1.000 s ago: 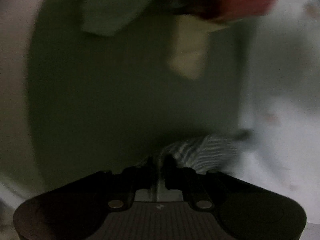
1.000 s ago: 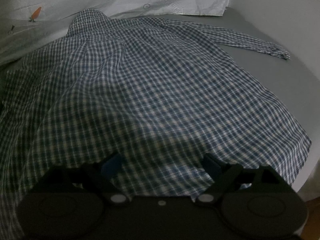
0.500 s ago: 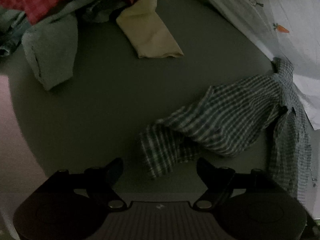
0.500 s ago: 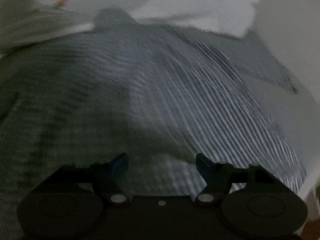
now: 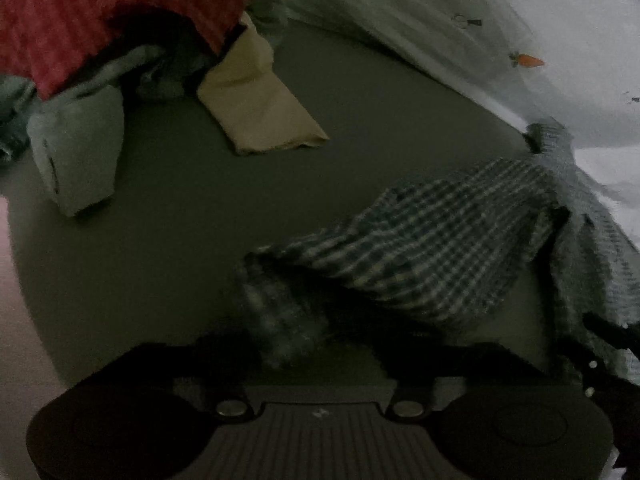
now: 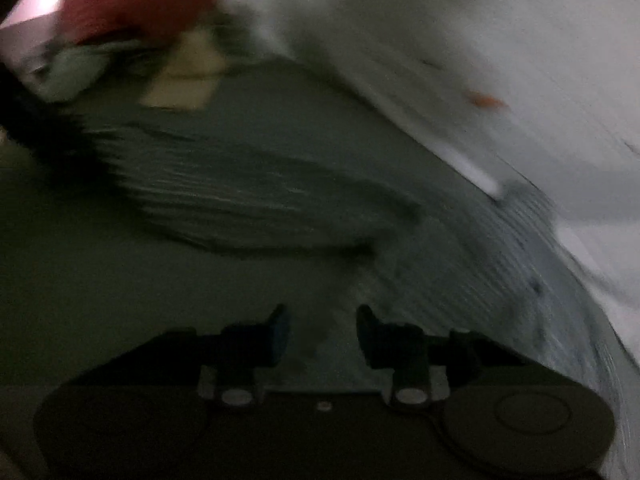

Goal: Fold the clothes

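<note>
At far left of the left wrist view: a heap of unfolded garments — red checked cloth, pale grey-green piece, cream piece — on the grey bed surface.

Centre to right, same view: checked shirt, dark blue and white. Its sleeve lies crumpled on the bed, cuff end nearest, just ahead of the left claw. Long axis of the sleeve: from the cuff at lower centre up and rightward to the shoulder, where the shirt body falls away along the right edge.

Far right: white sheet with carrot print, bordering the shirt's collar end.

Left claw: jaws apart, dark and hard to make out, gripping nothing; the cuff sits between and just beyond them.

Right wrist view, heavily motion-blurred: the same garment heap at upper left, the sleeve stretched across the middle, the shirt body sweeping down the right side against the sheet. Right claw: jaws apart, nothing held, shirt fabric just ahead.

Judgement: the left claw is the nearer to the cuff; the coming move likely turns on gripping that cuff and carrying the sleeve rightward across the shirt body.
</note>
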Action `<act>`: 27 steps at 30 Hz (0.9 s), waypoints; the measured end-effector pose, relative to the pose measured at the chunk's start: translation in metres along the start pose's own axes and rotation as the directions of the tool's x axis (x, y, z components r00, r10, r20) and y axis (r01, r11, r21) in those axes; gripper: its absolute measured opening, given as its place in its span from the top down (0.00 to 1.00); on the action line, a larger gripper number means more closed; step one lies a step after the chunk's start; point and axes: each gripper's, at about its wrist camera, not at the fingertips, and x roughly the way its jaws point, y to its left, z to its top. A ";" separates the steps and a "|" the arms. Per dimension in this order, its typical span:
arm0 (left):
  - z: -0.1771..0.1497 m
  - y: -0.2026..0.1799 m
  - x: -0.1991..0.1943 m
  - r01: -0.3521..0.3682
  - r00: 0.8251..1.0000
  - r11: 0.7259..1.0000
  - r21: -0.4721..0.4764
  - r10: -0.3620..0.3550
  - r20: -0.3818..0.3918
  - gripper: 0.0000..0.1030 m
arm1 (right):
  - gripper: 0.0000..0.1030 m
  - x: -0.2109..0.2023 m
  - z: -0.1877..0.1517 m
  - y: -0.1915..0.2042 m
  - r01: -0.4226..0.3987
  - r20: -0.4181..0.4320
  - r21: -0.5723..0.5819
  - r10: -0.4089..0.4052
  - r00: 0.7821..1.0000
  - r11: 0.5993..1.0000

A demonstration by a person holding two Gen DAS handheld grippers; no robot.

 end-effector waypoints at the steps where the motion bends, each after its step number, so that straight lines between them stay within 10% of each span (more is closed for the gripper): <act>1: 0.002 0.003 0.001 0.016 1.000 1.000 -0.018 -0.016 -0.015 0.95 | 0.65 0.002 0.006 0.009 -0.018 0.010 -0.034 0.018 1.000 0.999; 3: 0.009 0.015 -0.002 0.108 0.992 0.986 -0.130 -0.116 -0.056 0.96 | 0.64 0.005 0.018 0.026 -0.053 0.028 -0.102 0.056 0.998 0.993; 5: 0.014 0.037 -0.011 0.263 0.955 0.910 -0.322 -0.293 -0.050 0.96 | 0.64 0.006 0.026 0.035 -0.063 0.041 -0.151 0.070 0.997 0.987; 9: 0.018 0.094 -0.031 0.510 0.790 0.556 -0.657 -0.604 0.102 0.96 | 0.61 0.001 0.034 0.030 -0.100 0.037 -0.088 0.103 0.994 0.991; 11: 0.025 0.108 -0.033 0.460 0.810 0.573 -0.678 -0.583 0.058 0.96 | 0.60 0.002 0.033 0.026 -0.119 0.017 -0.043 0.120 0.993 0.992; 15: 0.029 0.109 -0.017 0.254 0.902 0.757 -0.602 -0.410 -0.135 0.95 | 0.60 0.006 0.033 0.019 -0.150 -0.021 0.021 0.151 0.988 0.988; 18: 0.033 0.110 -0.004 0.092 0.931 0.855 -0.510 -0.255 -0.260 0.95 | 0.58 0.008 0.032 0.015 -0.178 -0.036 0.062 0.181 0.983 0.982; 23: 0.039 0.095 -0.011 0.038 0.948 0.937 -0.346 -0.143 -0.285 0.93 | 0.55 0.010 0.037 0.023 -0.164 -0.025 -0.006 0.163 0.986 0.987; 27: 0.034 0.115 -0.025 0.024 0.953 0.900 -0.435 -0.152 -0.263 0.98 | 0.54 0.007 0.037 0.024 -0.162 -0.019 -0.008 0.162 0.987 0.987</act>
